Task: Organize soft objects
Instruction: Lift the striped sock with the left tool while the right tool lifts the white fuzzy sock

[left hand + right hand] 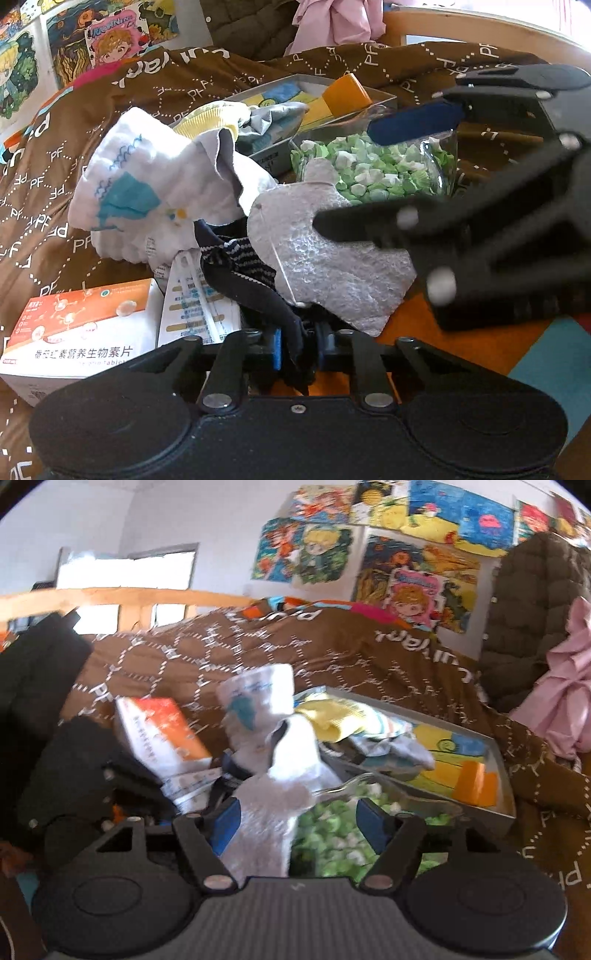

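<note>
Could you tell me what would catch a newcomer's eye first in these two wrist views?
Probably the clear container of green and white candies in the middle of the clutter, with the open right gripper reaching over a grey fuzzy sock in front of it. Next, the left gripper pinching a dark striped sock, beside a white sock with blue trim. Behind, bright cartoon posters cover the wall above a brown patterned blanket.

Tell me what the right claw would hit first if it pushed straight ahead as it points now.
Probably the grey fuzzy cloth, which already lies between the open right claw's fingers. Beyond it stand the white socks. Depth is hard to judge in this fisheye view.
</note>
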{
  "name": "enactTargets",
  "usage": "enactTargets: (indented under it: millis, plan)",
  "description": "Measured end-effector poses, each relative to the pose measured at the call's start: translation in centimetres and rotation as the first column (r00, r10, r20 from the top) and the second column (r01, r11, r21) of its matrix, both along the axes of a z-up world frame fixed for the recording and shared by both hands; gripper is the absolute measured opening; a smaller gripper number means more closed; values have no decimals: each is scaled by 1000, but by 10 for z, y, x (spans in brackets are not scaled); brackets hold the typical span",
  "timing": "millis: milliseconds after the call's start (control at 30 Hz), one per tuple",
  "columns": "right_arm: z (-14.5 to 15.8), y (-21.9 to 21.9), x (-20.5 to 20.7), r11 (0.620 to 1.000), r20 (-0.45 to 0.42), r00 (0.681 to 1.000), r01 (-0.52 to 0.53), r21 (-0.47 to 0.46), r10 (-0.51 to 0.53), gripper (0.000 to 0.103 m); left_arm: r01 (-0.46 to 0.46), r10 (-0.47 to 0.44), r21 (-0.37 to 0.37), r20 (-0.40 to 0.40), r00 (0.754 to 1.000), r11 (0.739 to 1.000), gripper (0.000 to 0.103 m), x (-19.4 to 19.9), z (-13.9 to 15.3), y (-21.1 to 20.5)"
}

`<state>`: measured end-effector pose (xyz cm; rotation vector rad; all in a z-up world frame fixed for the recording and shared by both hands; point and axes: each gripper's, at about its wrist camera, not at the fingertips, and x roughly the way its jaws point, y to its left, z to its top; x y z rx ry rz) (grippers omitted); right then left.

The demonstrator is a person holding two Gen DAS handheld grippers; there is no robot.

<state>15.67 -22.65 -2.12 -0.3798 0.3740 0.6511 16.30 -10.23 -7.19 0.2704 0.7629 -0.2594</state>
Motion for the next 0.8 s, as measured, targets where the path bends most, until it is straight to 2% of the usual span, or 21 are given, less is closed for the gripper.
enactTargets:
  millis: [100,167,400,533,800]
  plan:
    - [-3,7,-5,999,13,1000,-16,-30,16,73,6,-6,6,8,1000,1000,5,-3,-1,0]
    - [-5,9,-4,999,9,1000,-18,-34,18,73,21,-21,16,8,1000,1000,2,-8,-2,-1]
    - [-9,23,7,999,6,999,-36,-38,37,74,66,-65,41,-6,998,997,2,-24,0,-6]
    - [-13,39,21,994,14,997,-80,-78,81,76,49,-48,51,-9,999,997,2,-31,-1,-4]
    - [-11,40,24,987,-38,990,-137,-82,135,77,23,-22,31,-6,1000,999,2,-39,-1,6]
